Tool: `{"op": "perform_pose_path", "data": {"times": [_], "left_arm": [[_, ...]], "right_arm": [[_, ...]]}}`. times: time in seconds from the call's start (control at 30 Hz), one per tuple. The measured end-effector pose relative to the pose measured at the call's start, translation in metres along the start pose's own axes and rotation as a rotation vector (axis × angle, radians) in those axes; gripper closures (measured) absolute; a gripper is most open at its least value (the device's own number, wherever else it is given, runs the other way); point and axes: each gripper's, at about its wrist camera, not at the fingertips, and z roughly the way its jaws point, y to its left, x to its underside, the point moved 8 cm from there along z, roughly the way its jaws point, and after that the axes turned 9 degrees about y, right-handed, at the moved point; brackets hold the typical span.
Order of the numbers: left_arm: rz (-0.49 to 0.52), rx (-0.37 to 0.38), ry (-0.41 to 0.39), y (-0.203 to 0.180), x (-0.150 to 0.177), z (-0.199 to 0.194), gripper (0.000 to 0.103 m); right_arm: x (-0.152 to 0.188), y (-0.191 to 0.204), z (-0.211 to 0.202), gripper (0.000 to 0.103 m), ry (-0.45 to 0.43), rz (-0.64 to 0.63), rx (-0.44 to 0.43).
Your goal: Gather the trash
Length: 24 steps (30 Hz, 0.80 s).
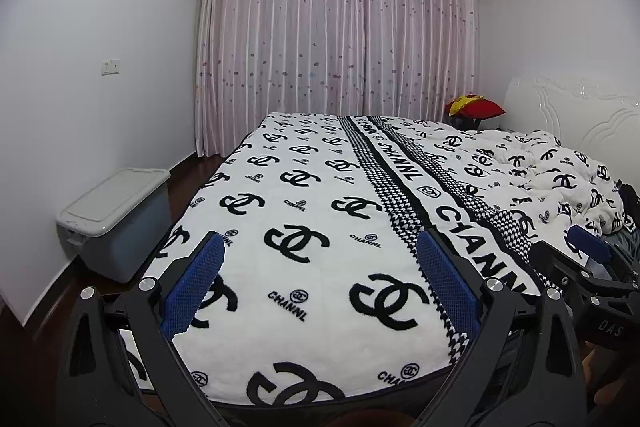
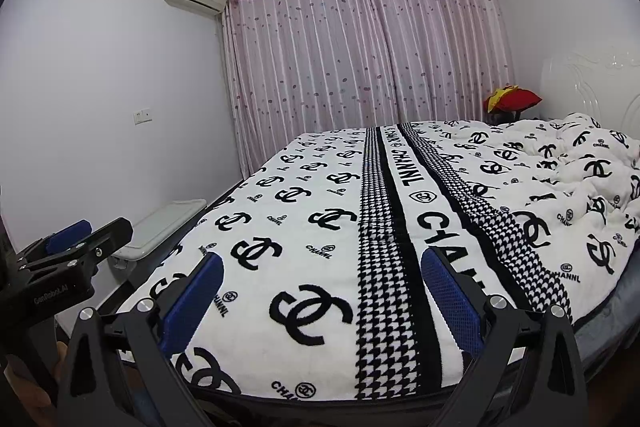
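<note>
I have both grippers held side by side over the foot of the bed, looking along it toward the pink curtains (image 1: 336, 27). The left gripper (image 1: 320, 291) has its jaws spread wide with nothing between the blue pads, and the right gripper (image 2: 324, 303) is the same, wide apart and empty. I can't pick out any trash in either view: the logo-print blanket (image 1: 320, 227) lies flat and bare ahead of me, so I can't give a direction or long axis for a target yet. The rumpled duvet (image 2: 580, 167) near the headboard could hide something, and that side is nearer my right gripper. The one container I see is a grey lidded storage bin (image 1: 116, 223) on the floor left of the bed, nearer my left gripper; its lid is on, contents unseen.
</note>
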Motion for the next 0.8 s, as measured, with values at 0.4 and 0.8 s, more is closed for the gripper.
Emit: {"op": "perform_pose_path", "data": {"times": [0.4, 0.8], "left_arm": [[0.009, -0.004, 0.005, -0.0002, 0.0000, 0.0037, 0.009], [0.004, -0.007, 0.016, -0.0010, 0.0020, 0.0059, 0.009]], "right_arm": [[0.0013, -0.0014, 0.0010, 0.005, 0.006, 0.003, 0.002], [0.0049, -0.0030, 0.0030, 0.005, 0.015, 0.013, 0.006]]}}
